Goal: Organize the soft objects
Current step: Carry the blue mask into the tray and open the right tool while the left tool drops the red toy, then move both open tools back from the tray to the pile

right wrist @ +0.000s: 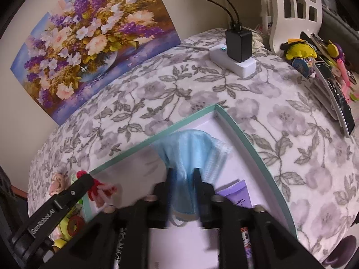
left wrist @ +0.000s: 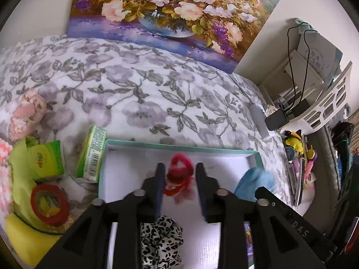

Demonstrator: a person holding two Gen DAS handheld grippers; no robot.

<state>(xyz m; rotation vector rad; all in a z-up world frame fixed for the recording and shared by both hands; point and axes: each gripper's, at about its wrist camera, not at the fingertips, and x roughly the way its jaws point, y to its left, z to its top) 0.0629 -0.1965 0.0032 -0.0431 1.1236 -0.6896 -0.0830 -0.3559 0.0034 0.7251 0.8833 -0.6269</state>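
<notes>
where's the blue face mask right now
The blue face mask is clamped in the right gripper, hanging over the far right corner of the teal-rimmed box, above the purple wipes pack. The left wrist view shows it at the box's right end.

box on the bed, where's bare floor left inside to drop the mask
The teal-rimmed box is bare in its far right corner, beyond the blue face mask held by the right gripper. More bare floor lies far left, behind the red scrunchie. Near the leopard scrunchie and purple wipes pack it is crowded.
</notes>
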